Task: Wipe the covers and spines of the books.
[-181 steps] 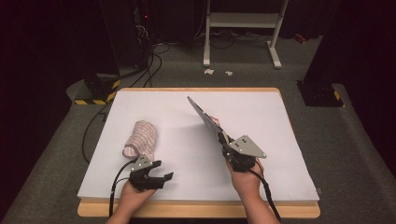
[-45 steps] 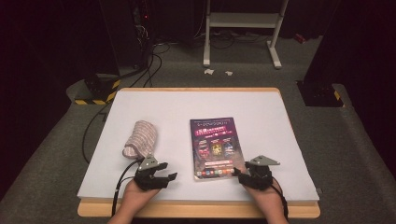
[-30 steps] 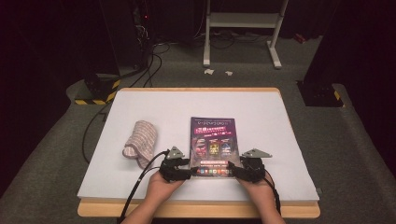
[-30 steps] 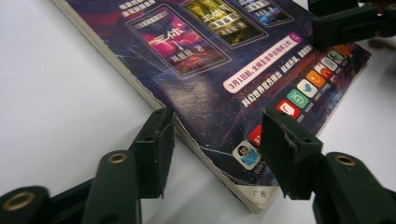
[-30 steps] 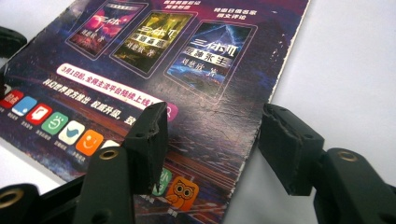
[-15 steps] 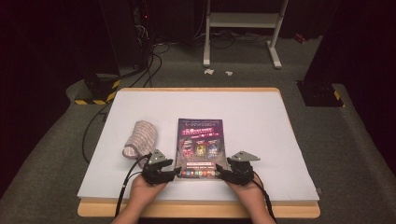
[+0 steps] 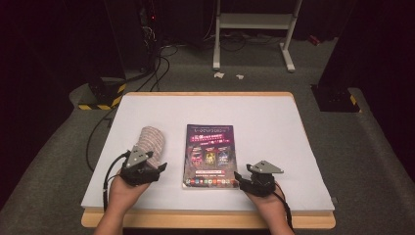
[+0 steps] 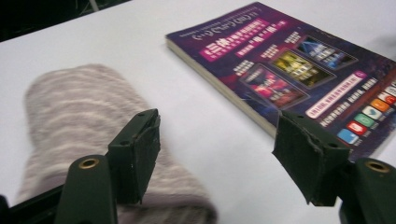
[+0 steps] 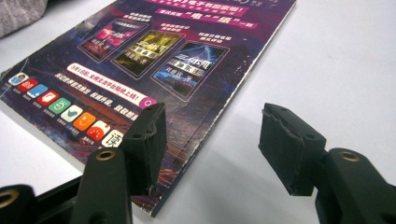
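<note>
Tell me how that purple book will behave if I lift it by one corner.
The book looks like a thin softcover lying flat, so it would probably sag. Its glossy cover may slip between pads. Its worn edges suggest the corner could crease.

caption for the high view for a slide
Two open grippers, left and right, flank a closed book beside a rolled towel.

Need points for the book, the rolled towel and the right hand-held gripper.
book (image 7: 209, 149): high view, middle of its purple cover.
rolled towel (image 7: 151, 139): high view, top of the striped roll.
right hand-held gripper (image 9: 212, 147): right gripper view, gap midway between its two open black fingertips.
</note>
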A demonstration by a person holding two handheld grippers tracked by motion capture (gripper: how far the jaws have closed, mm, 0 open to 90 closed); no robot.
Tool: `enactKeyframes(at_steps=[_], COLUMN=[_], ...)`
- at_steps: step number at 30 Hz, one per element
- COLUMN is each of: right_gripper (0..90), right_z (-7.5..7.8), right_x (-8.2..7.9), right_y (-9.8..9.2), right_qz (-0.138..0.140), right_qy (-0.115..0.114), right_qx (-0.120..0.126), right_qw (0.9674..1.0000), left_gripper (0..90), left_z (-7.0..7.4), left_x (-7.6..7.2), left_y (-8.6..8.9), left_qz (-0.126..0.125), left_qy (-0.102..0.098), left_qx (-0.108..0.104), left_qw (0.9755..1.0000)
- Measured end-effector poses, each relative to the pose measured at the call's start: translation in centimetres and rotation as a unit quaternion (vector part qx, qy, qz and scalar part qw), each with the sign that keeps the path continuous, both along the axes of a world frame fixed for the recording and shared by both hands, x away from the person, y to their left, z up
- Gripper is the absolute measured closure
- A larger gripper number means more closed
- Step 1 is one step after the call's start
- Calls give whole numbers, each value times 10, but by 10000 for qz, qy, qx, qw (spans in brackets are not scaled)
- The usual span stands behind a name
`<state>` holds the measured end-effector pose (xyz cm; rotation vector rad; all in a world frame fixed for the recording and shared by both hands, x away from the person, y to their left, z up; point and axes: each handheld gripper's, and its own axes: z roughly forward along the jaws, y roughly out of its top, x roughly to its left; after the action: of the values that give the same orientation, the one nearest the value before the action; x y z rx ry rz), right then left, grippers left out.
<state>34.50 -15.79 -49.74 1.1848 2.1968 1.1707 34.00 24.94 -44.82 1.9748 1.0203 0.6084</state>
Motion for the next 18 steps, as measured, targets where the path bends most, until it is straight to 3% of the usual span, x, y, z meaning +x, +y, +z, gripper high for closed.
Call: enactKeyframes(at_steps=[5, 9, 11, 14, 18], right_gripper=[411, 412, 412, 414, 418], right_z=[-1, -1, 0, 1, 0], right_x=[-5, -11, -15, -22, -27], right_y=[-3, -8, -11, -15, -19], right_qz=[-24, -126, -174, -243, -329], right_qy=[-46, -54, -81, -120, -107], right_qx=[-96, -128, -145, -164, -249], right_qw=[9999, 9998, 9997, 9995, 9991], left_gripper=[275, 250, 236, 213, 208], left_z=[1, -2, -4, -18, -28], left_x=[11, 22, 25, 45, 56], left_y=[21, 34, 36, 41, 41], left_qz=[325, 523, 558, 744, 855], left_qy=[-21, 51, 72, 415, 493], left_qx=[82, -213, -240, -184, -145], left_qw=[9994, 9984, 9981, 9962, 9950])
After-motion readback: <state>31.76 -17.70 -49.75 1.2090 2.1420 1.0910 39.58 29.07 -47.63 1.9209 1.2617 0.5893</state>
